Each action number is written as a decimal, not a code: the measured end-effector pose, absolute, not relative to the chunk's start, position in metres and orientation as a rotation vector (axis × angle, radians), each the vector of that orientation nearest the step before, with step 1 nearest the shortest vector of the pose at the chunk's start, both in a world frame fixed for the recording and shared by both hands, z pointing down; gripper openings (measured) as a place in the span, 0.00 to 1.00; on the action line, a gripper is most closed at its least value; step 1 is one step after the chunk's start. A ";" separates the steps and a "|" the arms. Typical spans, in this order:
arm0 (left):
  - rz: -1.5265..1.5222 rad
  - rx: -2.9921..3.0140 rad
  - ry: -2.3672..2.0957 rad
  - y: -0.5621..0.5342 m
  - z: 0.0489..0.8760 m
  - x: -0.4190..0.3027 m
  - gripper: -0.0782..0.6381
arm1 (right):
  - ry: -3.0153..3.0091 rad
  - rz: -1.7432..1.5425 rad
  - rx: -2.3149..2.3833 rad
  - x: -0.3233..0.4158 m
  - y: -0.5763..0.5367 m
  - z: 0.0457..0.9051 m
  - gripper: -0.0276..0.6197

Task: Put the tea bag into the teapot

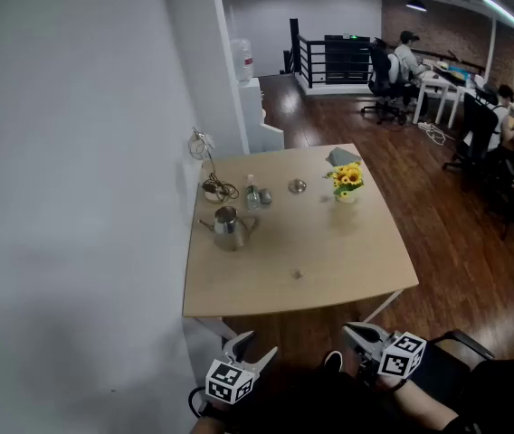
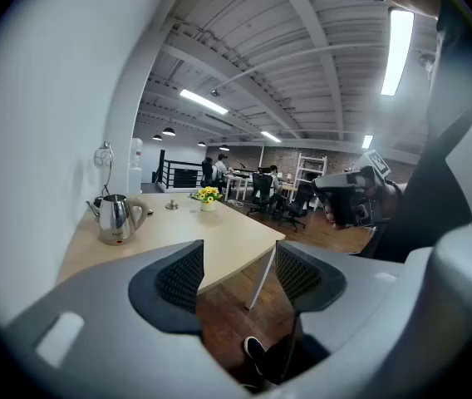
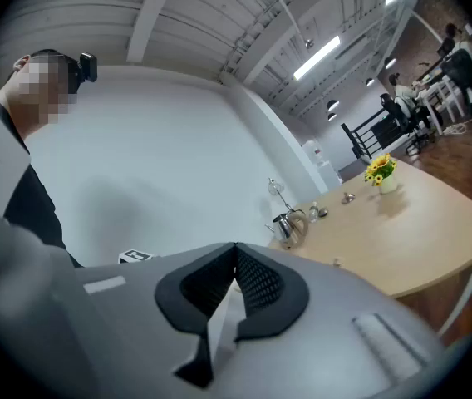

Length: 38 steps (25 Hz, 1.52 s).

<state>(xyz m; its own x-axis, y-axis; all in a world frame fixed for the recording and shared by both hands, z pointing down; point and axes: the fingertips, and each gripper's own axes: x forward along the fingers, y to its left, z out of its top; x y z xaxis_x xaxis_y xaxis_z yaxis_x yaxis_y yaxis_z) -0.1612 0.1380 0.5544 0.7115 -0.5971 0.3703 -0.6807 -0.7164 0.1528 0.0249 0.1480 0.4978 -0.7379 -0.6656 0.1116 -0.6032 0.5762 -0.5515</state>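
- Barely started. Nothing picked up yet, and both tongs hang off the near edge of the table [image 1: 347, 251], well apart from everything on it.
- Left gripper [image 2: 238, 274]: spread wide, nothing between the jaws.
- Right gripper [image 3: 236, 254]: closed tip to tip, apparently on nothing.
- Probable tea bag [image 1: 297, 275]: just a small pale speck lying alone toward the near side of the table. Too small to swear to.
- Steel teapot [image 1: 229, 229]: upright at the left side by the wall, spout pointing left, handle to the right. Can't tell if lidded or open.
- Still to do, by the look of it: reach in, pinch the bag, carry it left and far, drop it in the pot.
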 end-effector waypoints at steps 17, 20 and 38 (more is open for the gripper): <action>0.486 2.593 -1.042 0.009 0.578 -0.096 0.48 | 2.788 -0.869 -0.936 0.060 0.008 0.518 0.05; 0.501 2.568 -1.075 -0.018 0.581 -0.082 0.48 | 2.841 -0.836 -0.866 0.069 -0.019 0.518 0.05; 0.779 2.500 -1.157 -0.094 0.637 -0.036 0.45 | 2.988 -0.745 -0.734 0.117 -0.107 0.524 0.06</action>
